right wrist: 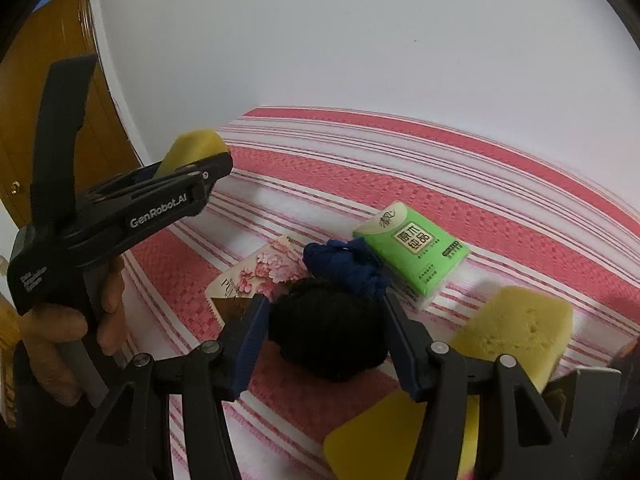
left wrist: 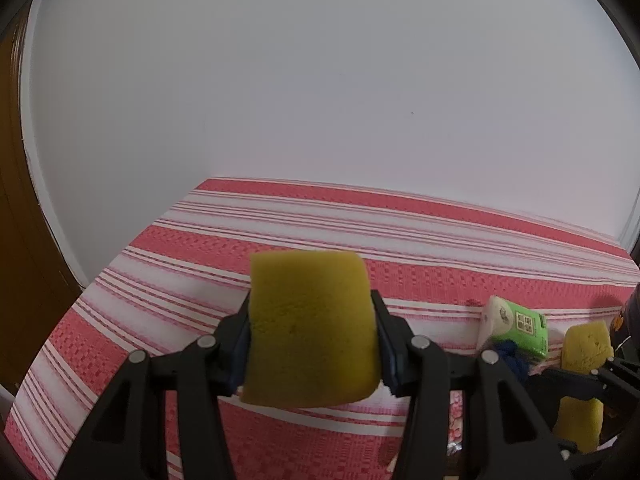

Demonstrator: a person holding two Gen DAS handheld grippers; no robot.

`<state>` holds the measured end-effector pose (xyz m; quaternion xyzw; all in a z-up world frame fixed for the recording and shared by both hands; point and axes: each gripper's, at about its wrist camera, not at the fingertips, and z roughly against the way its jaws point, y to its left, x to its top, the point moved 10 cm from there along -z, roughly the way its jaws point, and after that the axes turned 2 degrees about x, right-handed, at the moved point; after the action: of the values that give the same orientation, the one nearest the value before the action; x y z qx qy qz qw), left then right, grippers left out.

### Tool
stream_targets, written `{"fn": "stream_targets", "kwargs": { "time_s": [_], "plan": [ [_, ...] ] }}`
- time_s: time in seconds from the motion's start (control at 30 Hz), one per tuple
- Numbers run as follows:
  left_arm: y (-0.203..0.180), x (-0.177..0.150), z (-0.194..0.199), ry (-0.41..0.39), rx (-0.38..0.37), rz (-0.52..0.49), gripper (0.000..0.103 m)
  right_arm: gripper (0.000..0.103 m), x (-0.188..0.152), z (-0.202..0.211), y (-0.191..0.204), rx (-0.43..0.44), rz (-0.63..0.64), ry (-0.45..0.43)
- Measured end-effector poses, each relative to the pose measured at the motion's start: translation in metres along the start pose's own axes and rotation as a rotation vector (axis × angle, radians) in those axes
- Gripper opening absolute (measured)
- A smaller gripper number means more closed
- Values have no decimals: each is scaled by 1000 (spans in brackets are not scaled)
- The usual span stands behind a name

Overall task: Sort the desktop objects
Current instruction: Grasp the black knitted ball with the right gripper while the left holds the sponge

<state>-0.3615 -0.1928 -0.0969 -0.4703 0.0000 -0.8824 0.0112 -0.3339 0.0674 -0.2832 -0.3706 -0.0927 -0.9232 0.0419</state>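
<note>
My left gripper (left wrist: 312, 336) is shut on a yellow sponge (left wrist: 310, 328) and holds it above the red-and-white striped cloth (left wrist: 360, 232). The same gripper (right wrist: 192, 172) and sponge (right wrist: 192, 148) show at the left of the right wrist view. My right gripper (right wrist: 324, 332) is shut on a black knitted bundle (right wrist: 328, 328), just above the cloth. Behind it lie a dark blue fabric piece (right wrist: 344, 264), a green tissue pack (right wrist: 412, 248) and a flowered packet (right wrist: 256, 276). Another yellow sponge (right wrist: 516, 332) lies at the right.
A flat yellow piece (right wrist: 372, 432) lies under my right gripper's fingers. A white wall (right wrist: 360, 40) stands behind the table, and a brown wooden door (right wrist: 52, 60) is at the left. The tissue pack (left wrist: 516, 328) also shows in the left wrist view.
</note>
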Motion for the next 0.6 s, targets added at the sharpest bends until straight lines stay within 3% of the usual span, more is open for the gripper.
{"fn": "stream_targets", "kwargs": {
  "time_s": [0.23, 0.4, 0.6],
  "plan": [
    [2, -1, -1, 7, -1, 18, 51, 61, 4, -8, -7, 31, -19, 0],
    [2, 0, -1, -1, -1, 12, 51, 58, -1, -7, 0, -17, 33, -19],
    [6, 0, -2, -3, -2, 24, 51, 56, 4, 19, -1, 51, -30, -130]
  ]
}}
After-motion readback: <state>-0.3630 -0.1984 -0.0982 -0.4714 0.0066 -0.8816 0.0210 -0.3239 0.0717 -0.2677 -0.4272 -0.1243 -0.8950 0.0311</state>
